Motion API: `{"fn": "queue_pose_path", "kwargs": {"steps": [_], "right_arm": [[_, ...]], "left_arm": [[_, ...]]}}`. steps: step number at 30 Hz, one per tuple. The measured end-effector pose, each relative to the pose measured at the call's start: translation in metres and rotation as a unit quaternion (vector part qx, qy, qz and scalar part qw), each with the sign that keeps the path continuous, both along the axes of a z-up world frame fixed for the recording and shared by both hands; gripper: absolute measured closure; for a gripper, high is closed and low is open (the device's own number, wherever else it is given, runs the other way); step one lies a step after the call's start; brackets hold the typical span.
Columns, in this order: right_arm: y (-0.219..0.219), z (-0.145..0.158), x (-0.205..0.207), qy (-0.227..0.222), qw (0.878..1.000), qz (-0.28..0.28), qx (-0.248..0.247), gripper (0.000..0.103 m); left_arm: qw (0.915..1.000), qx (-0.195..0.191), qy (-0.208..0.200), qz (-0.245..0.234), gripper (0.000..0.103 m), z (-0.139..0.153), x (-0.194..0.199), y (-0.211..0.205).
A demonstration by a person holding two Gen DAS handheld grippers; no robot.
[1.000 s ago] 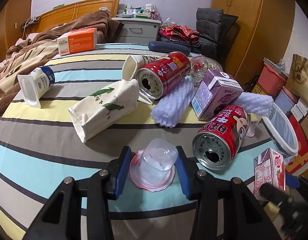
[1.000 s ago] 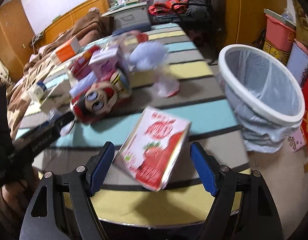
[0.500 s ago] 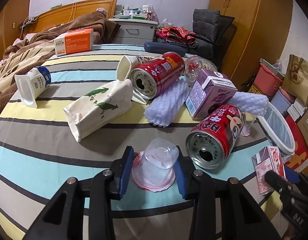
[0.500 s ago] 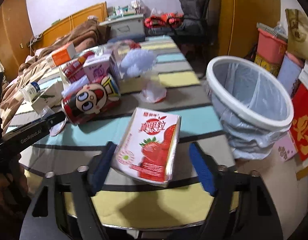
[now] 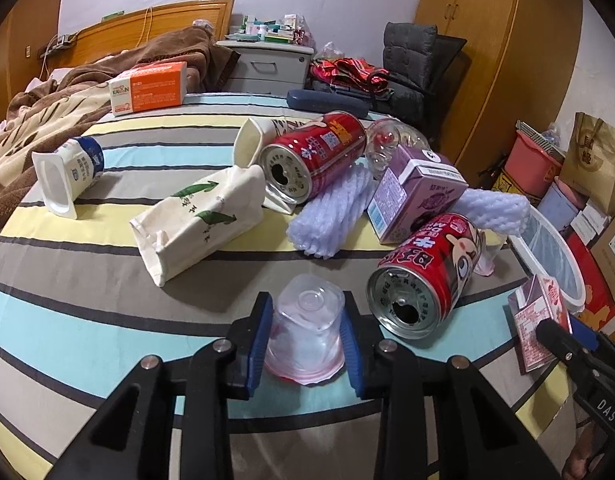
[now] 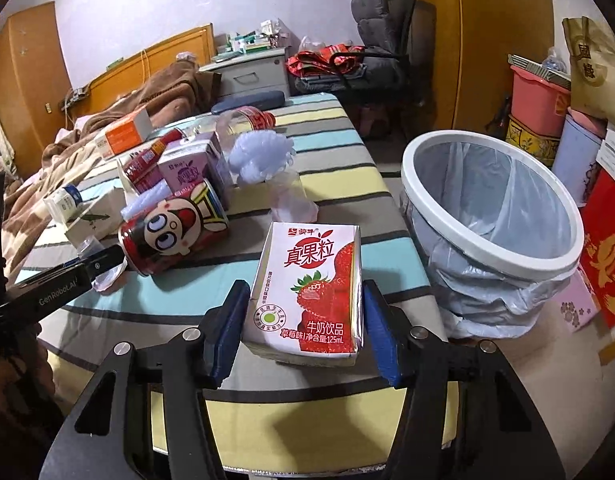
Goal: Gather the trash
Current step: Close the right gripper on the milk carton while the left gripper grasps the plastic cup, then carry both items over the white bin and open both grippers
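Between your right gripper's (image 6: 303,324) blue pads sits the strawberry milk carton (image 6: 311,288), near the table's front edge, with the lined waste bin (image 6: 491,216) just off to the right. The pads look pressed to its two narrow sides, so I judge it gripped. It's likely empty, light and easily crushed, so hold it by those side panels with modest pressure; the glossy print may slip.

Your left gripper (image 5: 306,340) is closed on the upturned clear plastic cup (image 5: 307,320) on the striped tablecloth (image 5: 87,320). The thin wall will buckle if squeezed hard, so grip low, near the rim flange.

From the left wrist view the bin is mostly cut off at the frame's right. Whether either item has lifted off the cloth can't be told, and the cup's pinkish residue is hard to make out.
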State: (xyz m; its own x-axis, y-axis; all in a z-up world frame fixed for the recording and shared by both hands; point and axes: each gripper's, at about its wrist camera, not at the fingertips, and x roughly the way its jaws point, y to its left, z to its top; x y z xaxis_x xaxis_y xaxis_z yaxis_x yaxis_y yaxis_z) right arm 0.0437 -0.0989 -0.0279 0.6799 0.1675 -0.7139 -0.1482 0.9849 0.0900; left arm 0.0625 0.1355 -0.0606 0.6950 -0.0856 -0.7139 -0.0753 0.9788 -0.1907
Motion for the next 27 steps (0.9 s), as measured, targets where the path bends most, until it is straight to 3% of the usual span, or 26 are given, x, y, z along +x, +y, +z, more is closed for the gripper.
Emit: {"fn": "queue_pose_path", "kwargs": {"steps": [14,27], "right_arm": [[-0.02,0.022,0.008,-0.037,0.999,0.009,0.034,0.046],[-0.085,0.046,0.027,-0.071,0.996,-0.033,0.031,0.046]], "left_arm": [[0.9982,0.002,-0.04,-0.046,0.068,0.045,0.002,-0.03],[0.9865,-0.004,-0.063,-0.151,0.068,0.078,0.04,-0.124]]}}
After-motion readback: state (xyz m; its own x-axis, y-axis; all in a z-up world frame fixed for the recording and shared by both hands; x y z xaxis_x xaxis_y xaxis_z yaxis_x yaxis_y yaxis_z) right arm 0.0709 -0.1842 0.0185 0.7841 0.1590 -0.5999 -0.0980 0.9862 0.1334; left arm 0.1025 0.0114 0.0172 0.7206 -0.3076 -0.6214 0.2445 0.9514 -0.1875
